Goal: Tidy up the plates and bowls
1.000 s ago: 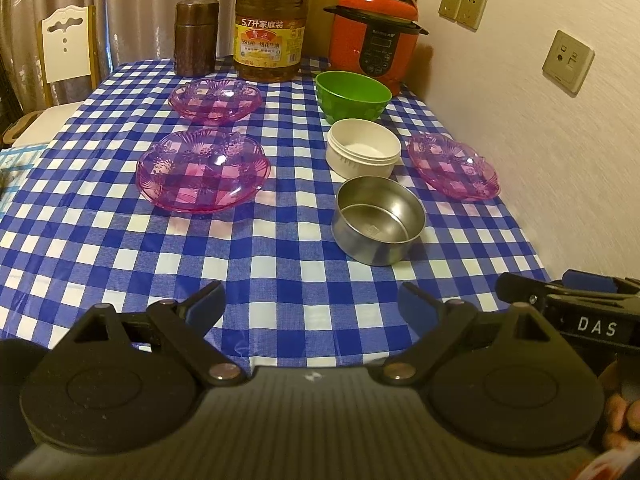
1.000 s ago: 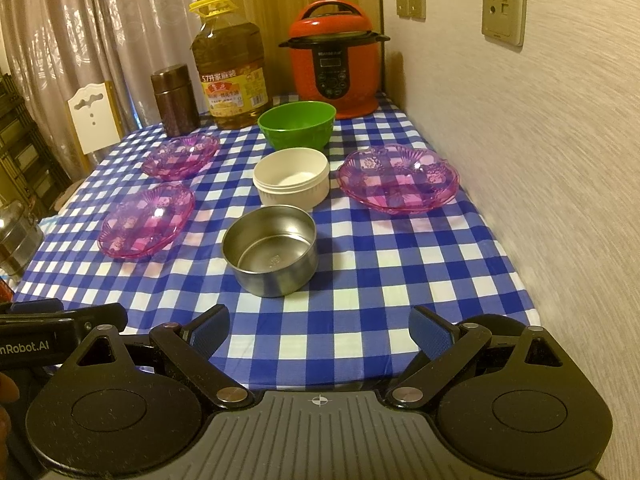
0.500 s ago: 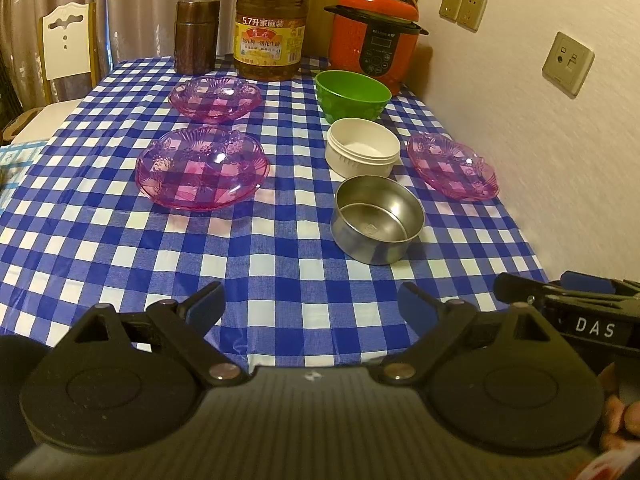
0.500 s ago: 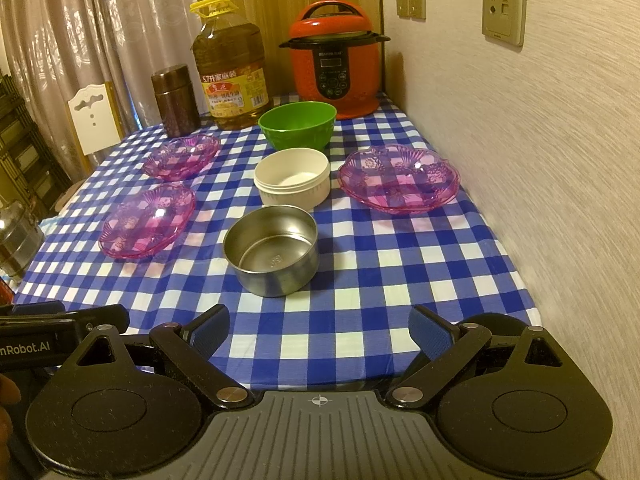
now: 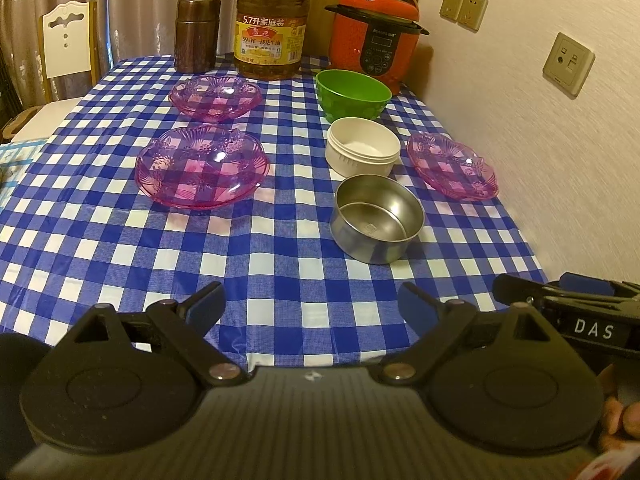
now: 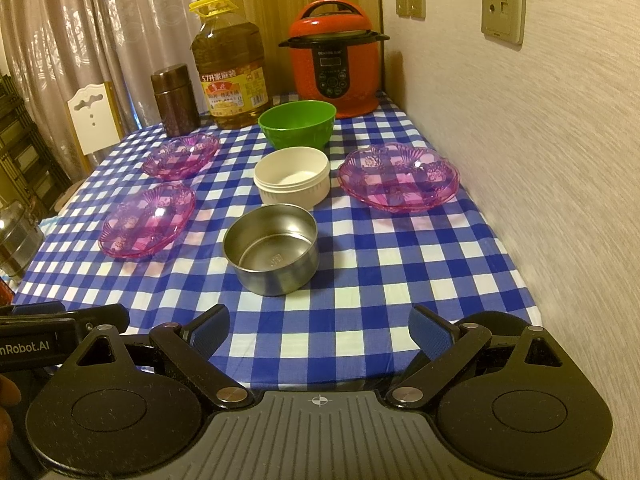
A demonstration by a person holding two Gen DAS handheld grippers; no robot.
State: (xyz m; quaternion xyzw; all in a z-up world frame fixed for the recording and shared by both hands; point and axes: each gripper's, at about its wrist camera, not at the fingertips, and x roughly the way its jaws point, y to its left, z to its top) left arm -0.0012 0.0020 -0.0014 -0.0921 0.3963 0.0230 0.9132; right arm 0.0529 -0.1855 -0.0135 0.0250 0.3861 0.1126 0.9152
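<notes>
Three pink glass plates lie on the checked tablecloth: a near left plate [image 5: 202, 166] [image 6: 147, 220], a far left plate [image 5: 215, 97] [image 6: 182, 157] and a right plate [image 5: 452, 166] [image 6: 399, 176] by the wall. Down the middle stand a green bowl [image 5: 353, 95] [image 6: 297, 124], a white bowl [image 5: 362, 151] [image 6: 292, 176] and a steel bowl [image 5: 377, 218] [image 6: 273, 249], all upright and apart. My left gripper [image 5: 311, 306] and right gripper [image 6: 319, 326] hover open over the table's near edge, holding nothing. Each gripper shows at the edge of the other's view.
At the back stand a red rice cooker [image 5: 375, 34] [image 6: 335, 74], a large oil bottle [image 5: 273, 24] [image 6: 230, 68] and a brown canister [image 5: 198, 34] [image 6: 174, 100]. A wall with sockets runs along the right. A white chair [image 5: 66, 42] stands beyond the left edge.
Both views have edged slightly forward toward the table; nothing on it has moved and both grippers stay open.
</notes>
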